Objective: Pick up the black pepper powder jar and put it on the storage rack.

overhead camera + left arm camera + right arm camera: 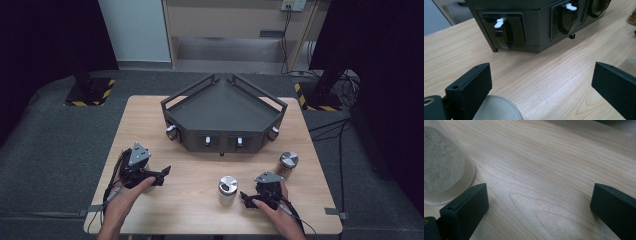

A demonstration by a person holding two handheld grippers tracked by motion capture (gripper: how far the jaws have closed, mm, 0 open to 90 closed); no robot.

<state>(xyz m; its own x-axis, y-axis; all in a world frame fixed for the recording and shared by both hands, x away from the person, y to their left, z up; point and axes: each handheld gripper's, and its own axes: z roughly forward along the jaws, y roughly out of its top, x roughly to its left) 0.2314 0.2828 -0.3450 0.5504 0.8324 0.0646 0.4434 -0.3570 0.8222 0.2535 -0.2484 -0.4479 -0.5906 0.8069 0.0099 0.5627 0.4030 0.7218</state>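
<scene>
both grippers' jaws are wide apart, right gripper point(248, 198) sits just beside the pale jar point(228, 190), so probably lining up a grab, needs swinging around it

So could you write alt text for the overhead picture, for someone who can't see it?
A person's hands hold a left tool and right tool, both open, over a wooden table. Two shiny-lidded jars stand near the right one, before a dark angular rack.
</scene>
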